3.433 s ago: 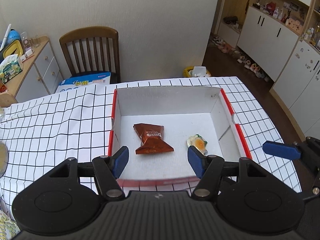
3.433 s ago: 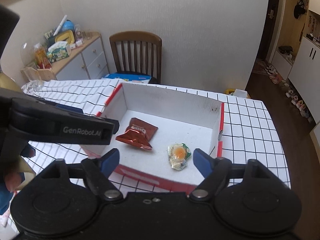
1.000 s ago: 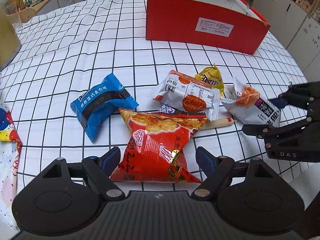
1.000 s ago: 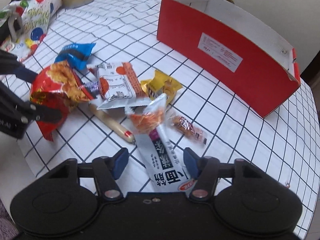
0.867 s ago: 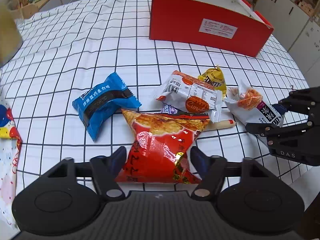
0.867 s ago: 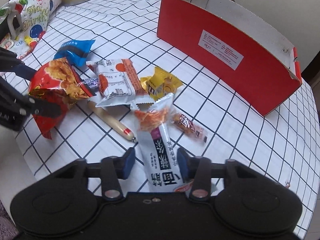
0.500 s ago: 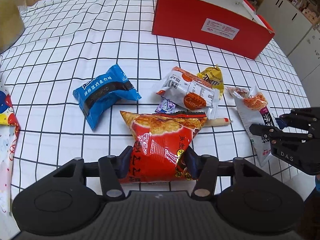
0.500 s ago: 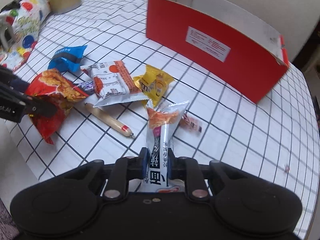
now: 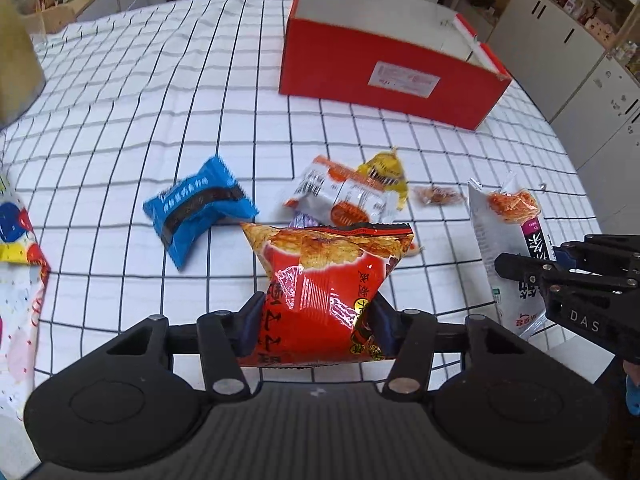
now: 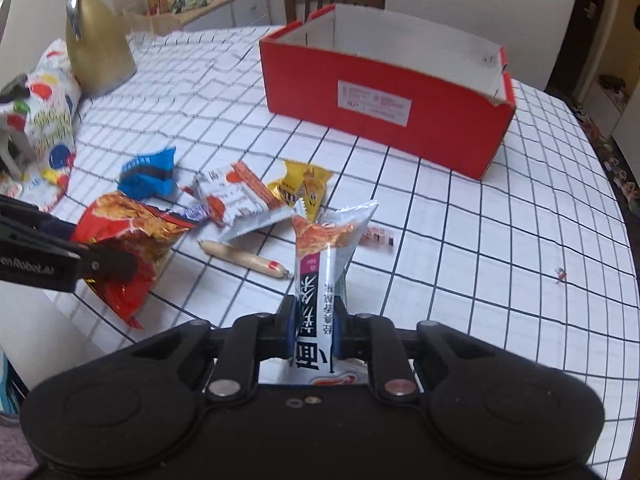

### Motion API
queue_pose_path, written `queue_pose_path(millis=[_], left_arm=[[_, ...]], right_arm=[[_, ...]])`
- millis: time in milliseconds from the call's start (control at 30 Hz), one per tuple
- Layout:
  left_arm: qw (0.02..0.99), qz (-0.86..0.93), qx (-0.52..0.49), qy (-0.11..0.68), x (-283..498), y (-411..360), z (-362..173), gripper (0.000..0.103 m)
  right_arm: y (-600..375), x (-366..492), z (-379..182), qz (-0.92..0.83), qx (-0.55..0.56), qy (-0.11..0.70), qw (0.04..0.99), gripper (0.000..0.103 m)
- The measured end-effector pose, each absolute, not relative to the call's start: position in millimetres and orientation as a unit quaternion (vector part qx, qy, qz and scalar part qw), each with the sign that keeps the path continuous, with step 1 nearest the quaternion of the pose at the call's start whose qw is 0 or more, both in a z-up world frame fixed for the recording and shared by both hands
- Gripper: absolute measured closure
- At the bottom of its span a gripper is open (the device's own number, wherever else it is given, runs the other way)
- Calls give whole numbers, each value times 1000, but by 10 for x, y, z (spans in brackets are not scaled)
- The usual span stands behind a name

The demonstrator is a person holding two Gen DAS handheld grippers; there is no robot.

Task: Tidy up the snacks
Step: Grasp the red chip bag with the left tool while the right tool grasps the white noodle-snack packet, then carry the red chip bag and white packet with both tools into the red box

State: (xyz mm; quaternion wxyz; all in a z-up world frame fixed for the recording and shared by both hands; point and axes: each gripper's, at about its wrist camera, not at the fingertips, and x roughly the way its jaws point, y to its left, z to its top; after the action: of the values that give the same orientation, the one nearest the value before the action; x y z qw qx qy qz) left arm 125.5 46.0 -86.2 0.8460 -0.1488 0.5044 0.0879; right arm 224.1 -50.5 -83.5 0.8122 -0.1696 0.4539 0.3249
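Left hand-held gripper (image 9: 316, 316) clamped on crinkly red foil chip bag (image 9: 326, 288); right hand-held gripper (image 10: 314, 334) clamped on slim white plastic snack pouch (image 10: 320, 280). Possible slippage of glossy film. Possible snag on open red cardboard box (image 10: 384, 100) wall ahead.

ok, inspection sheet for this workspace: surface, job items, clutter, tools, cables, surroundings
Surface: table under a white grid tablecloth.
Job's things: red box, open top; blue packet, white-orange packet, yellow packet, sausage stick, small wrapped snack loose on the cloth.
Clutter: gold jug, balloon-print bag.
Tools: left tool shut on red chip bag; right tool shut on white noodle packet.
Cables: nothing seen.
Surroundings: wooden chair, sideboard, white cabinets.
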Motion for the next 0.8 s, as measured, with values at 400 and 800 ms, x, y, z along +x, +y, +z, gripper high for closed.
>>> queue_pose_path(millis=[400,800], left_arm=[[876,74,-135,457,1497,435,-361,50],[900,65,-114,417,1911,402,63,50]], right_arm=[[-521,2274,-300,319,-129,423,838,89],[-460,2573,150,321,-113,383,859,89]])
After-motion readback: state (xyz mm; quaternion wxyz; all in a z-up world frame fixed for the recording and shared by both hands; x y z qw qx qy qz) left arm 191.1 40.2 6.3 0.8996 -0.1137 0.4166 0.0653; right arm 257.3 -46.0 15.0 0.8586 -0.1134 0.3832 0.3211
